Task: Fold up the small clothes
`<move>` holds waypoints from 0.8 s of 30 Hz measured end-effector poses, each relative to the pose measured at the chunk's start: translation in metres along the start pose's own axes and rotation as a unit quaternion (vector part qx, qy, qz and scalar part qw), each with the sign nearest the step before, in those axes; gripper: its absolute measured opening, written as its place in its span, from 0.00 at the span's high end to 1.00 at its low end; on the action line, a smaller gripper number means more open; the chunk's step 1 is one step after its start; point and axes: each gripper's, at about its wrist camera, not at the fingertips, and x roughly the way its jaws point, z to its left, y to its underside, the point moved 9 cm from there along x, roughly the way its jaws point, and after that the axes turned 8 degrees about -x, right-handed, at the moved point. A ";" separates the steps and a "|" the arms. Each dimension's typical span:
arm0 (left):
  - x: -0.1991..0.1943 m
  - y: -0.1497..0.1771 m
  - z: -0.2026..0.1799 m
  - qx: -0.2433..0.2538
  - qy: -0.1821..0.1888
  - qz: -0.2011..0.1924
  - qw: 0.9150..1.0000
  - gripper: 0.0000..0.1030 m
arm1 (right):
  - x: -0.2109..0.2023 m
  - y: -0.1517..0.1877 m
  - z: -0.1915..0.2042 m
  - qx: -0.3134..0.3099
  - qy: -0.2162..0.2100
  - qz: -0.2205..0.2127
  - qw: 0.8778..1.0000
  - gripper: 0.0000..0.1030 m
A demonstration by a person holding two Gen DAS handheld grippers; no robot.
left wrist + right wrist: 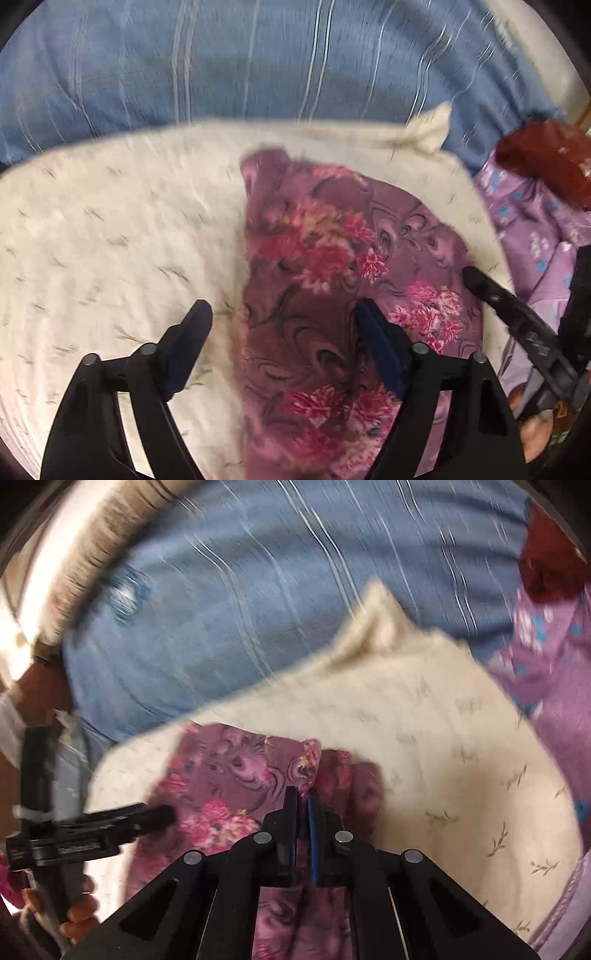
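Soft even daylight; heavy motion blur both views; fisheye bending, dark vignetted corners.

In the left wrist view, the cream sheet [110, 229] lies bare across the left and centre left of the frame, with room for a gripper there. The floral purple cloth [332, 277] covers the centre and lower centre. The blue striped cover [221, 62] fills the top band and looks unoccupied. At the right edge the way is crowded: the right gripper [476, 280] reaches in from the lower right, with a lilac garment [532, 229] and a dark red bundle [546, 155] behind it. In the right wrist view, the left gripper [162, 818] blocks the lower left; cream sheet to the centre right is bare.
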 end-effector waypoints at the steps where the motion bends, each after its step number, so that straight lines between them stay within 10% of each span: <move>1: 0.011 0.004 0.001 -0.008 0.000 0.013 1.000 0.23 | 0.016 0.011 -0.009 0.005 0.015 0.025 1.000 0.97; 12: -0.021 0.019 0.006 -0.005 -0.018 -0.014 1.000 0.24 | -0.039 0.019 0.001 0.023 0.004 -0.011 1.000 0.91; 24: -0.060 0.059 0.036 -0.015 -0.038 -0.005 0.999 0.23 | -0.095 0.081 0.007 0.052 -0.006 -0.002 0.999 0.55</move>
